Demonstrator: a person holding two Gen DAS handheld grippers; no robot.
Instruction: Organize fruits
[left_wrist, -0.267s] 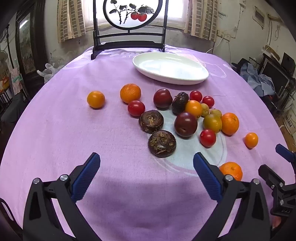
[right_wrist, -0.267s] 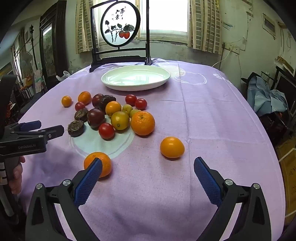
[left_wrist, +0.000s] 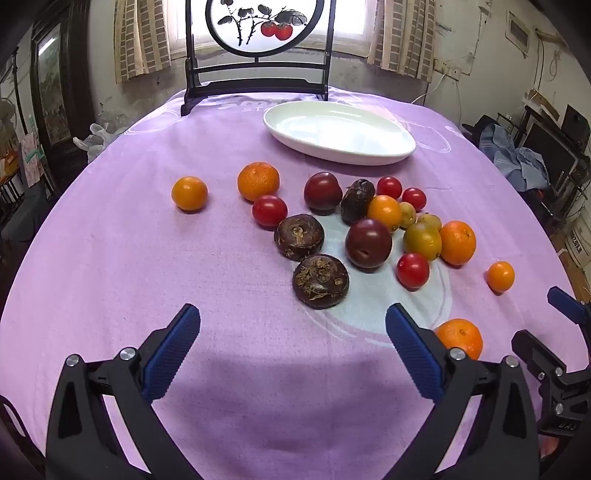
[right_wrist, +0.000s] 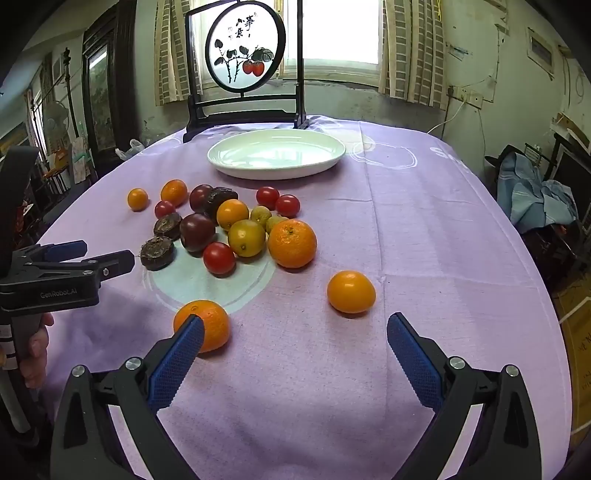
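Observation:
Several fruits lie scattered on the purple tablecloth (left_wrist: 147, 277): oranges, red cherry tomatoes, dark plums, brown water chestnuts and yellow-green fruits. A white oval plate (left_wrist: 340, 133) (right_wrist: 277, 153) sits empty behind them. My left gripper (left_wrist: 291, 328) hangs open just short of the nearest brown water chestnut (left_wrist: 320, 280), with nothing between its fingers. My right gripper (right_wrist: 295, 336) is open too; an orange (right_wrist: 202, 325) lies by its left fingertip and a small orange fruit (right_wrist: 351, 291) ahead to the right. The left gripper (right_wrist: 88, 258) also shows at the left edge of the right wrist view.
A black wooden stand holding a round painted screen (right_wrist: 245, 51) rises at the table's far edge behind the plate. A hand (right_wrist: 35, 350) grips the left tool's handle. Clothes (right_wrist: 532, 195) and clutter sit off the table's right side.
Both grippers have barely moved; the fruits and the plate lie where they were.

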